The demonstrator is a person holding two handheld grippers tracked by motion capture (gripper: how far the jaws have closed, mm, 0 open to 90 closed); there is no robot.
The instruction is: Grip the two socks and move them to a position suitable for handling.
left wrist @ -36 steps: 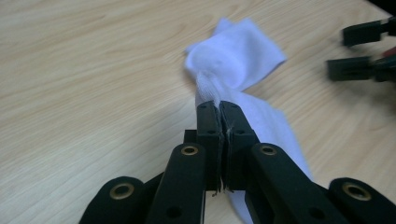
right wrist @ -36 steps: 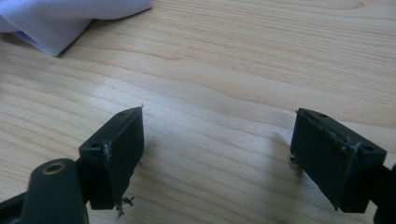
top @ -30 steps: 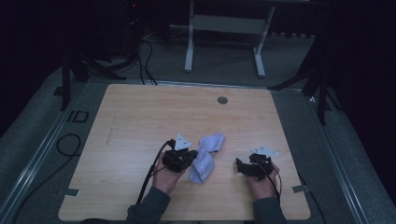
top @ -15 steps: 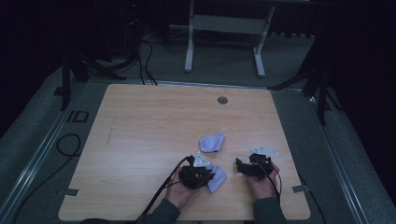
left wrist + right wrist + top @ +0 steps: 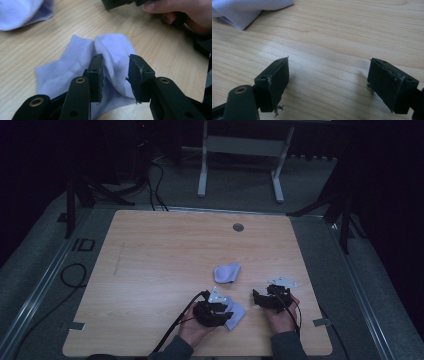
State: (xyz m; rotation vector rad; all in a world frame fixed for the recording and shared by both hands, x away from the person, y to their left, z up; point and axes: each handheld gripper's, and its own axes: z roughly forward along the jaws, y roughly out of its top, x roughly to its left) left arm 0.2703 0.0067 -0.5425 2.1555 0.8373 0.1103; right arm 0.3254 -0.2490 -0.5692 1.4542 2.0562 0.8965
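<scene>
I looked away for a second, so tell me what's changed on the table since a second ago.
The left gripper has dragged one light-blue sock away from the other sock, toward the table's near edge; its jaws straddle a fold of it, not fully closed. The other sock stayed put near the middle. The right gripper kept its place, open over bare wood.

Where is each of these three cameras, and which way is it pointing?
High view: fixed above the near table edge, looking forward and down; forearms, left gripper, right gripper.
Left gripper view: rides the left gripper, looking along its jaws around a fold of the near sock; the other hand beyond.
Right gripper view: rides the right gripper, jaws wide over bare wood.
Shared: high and left gripper views both show the far sock.
</scene>
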